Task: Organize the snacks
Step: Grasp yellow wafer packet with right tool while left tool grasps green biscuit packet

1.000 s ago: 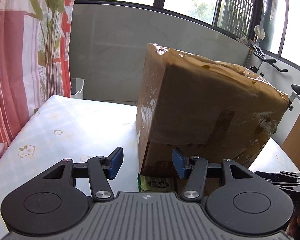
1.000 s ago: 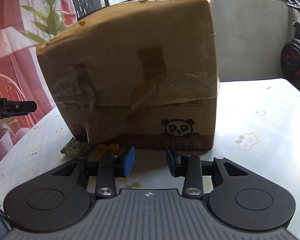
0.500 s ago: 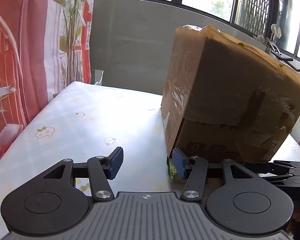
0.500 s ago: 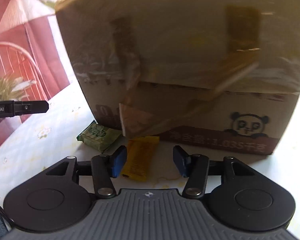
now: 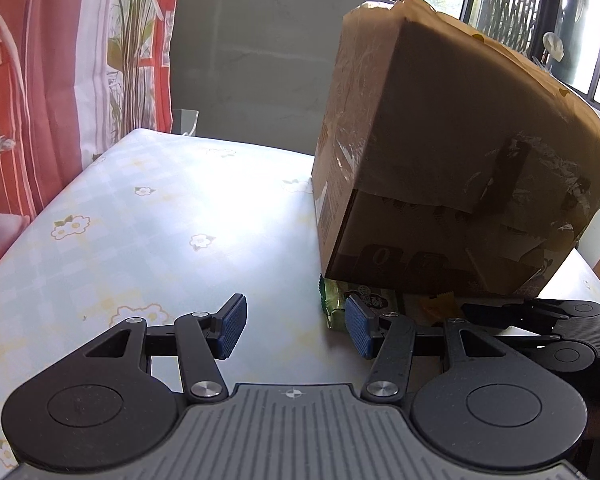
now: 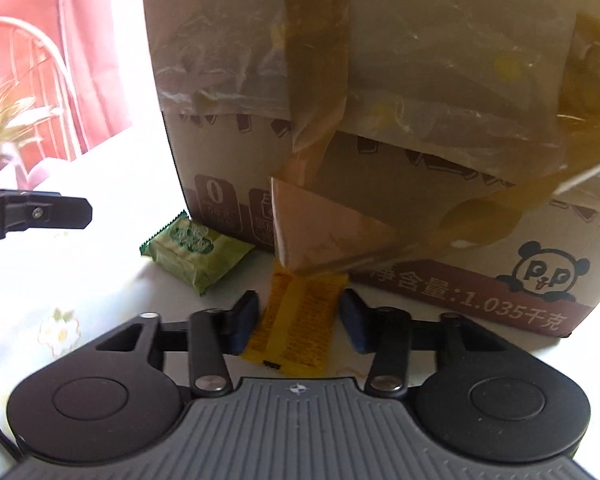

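The right gripper (image 6: 299, 316) is wide around the yellow snack packet (image 6: 298, 322), by the cardboard box (image 6: 380, 120) edge. The left gripper (image 5: 296, 330) is wide over bare tabletop (image 5: 160, 220).

A white, flower-printed tablecloth (image 5: 148, 216) is covering the table, a red-and-white patterned curtain (image 5: 32, 80) is hanging alongside, and daylight is streaming through dark-framed windows (image 5: 512, 4) behind.

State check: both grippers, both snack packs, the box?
left gripper: open, empty
right gripper: open, straddling yellow packet, not closed on it
yellow packet: flat on table, sealed
green packet: flat by box corner, sealed
cardboard box: upright, taped
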Demonstrator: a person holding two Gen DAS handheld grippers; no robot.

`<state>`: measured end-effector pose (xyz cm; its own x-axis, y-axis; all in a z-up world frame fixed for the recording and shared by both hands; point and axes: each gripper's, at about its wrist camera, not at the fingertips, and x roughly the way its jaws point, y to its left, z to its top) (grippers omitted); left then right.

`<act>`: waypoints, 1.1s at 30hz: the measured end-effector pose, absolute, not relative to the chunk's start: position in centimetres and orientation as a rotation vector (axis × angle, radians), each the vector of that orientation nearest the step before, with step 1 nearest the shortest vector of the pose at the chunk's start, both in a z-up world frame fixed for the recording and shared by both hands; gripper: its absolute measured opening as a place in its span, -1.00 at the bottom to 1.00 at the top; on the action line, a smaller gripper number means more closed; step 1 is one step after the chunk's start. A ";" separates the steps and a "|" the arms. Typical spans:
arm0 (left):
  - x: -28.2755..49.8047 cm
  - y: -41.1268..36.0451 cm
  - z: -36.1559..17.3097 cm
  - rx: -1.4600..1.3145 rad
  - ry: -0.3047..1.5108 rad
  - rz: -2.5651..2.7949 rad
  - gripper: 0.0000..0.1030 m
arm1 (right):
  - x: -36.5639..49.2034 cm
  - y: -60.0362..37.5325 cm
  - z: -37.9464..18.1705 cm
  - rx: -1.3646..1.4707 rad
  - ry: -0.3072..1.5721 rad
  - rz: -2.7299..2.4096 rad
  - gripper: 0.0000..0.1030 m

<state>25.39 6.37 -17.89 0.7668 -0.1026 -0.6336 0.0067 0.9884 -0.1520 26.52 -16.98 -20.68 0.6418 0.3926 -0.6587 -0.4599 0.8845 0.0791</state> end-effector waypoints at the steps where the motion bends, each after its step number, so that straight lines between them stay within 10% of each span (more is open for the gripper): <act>1: 25.5 6.2 -18.0 -0.144 0.700 -0.063 0.11 | 26.3 -17.3 -20.7 -0.092 0.727 0.493 -0.22; 13: 27.7 3.3 -19.7 -0.082 0.743 -0.114 0.56 | 22.2 -23.3 -20.4 -0.120 0.643 0.453 -0.32; 33: 31.4 0.2 -22.2 -0.015 0.782 -0.091 0.58 | 23.1 -25.7 -21.5 -0.017 0.658 0.395 -0.32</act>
<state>31.35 0.18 -22.22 0.7058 -0.0875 -0.7029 0.0763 0.9960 -0.0473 23.13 -25.74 -21.49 0.7197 0.3522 -0.5983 -0.3629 0.9255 0.1082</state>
